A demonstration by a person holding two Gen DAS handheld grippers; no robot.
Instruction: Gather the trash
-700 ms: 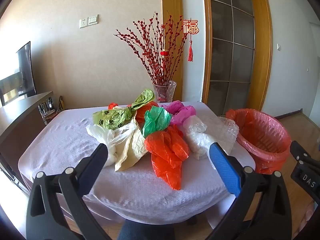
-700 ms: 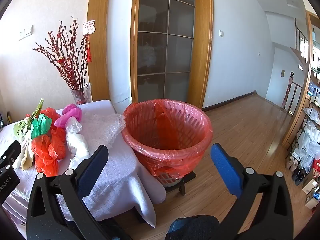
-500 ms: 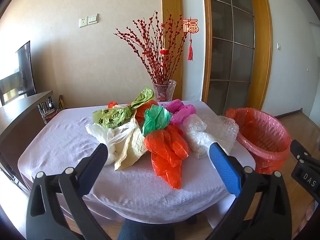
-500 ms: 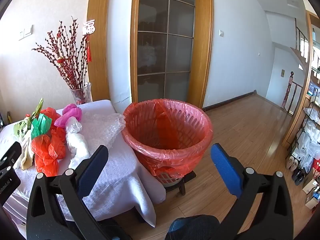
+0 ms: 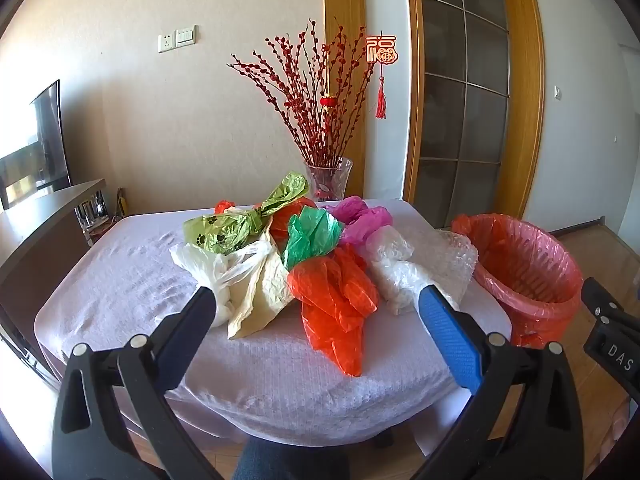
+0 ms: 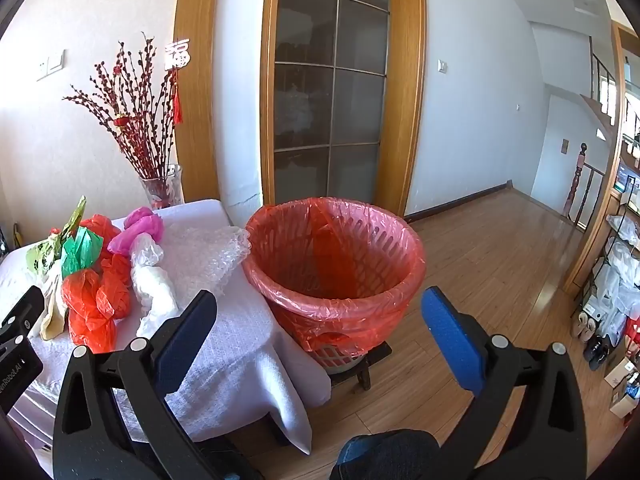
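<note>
Holding both tools in the air, I have nothing gripped in either one. My left gripper [image 5: 312, 300] hovers off the near edge of the counter [image 5: 120, 280], its fingers [image 5: 448, 332] spread wide apart, one black and one blue-padded. My right gripper [image 6: 318, 304] hangs off the counter's right edge with its fingers [image 6: 450, 332] spread just as wide, facing the bin [image 6: 332, 280].

A pale lilac cloth covers the counter, and crumpled plastic bags lie in a loose heap across its middle. Nearest the near edge lies a red-orange bag [image 5: 336, 300], with a cream bag [image 5: 260, 296] touching it on the left and a white bag [image 5: 208, 268] beside that. Behind these sit a green bag [image 5: 312, 236], an olive bag printed with paw marks [image 5: 224, 232] and a pink bag [image 5: 360, 220]. Toward the right edge lie a clear bag [image 5: 394, 268] and a sheet of bubble wrap [image 5: 456, 256], which reaches the edge closest to the bin.

The bin is a slatted basket lined with a red plastic liner, standing on a low dark stand on the wooden floor, just beside the counter's right edge. I cannot tell whether anything lies inside it beyond the liner's folds. At the counter's far edge stands a glass vase [image 5: 328, 180] of red berry branches.
</note>
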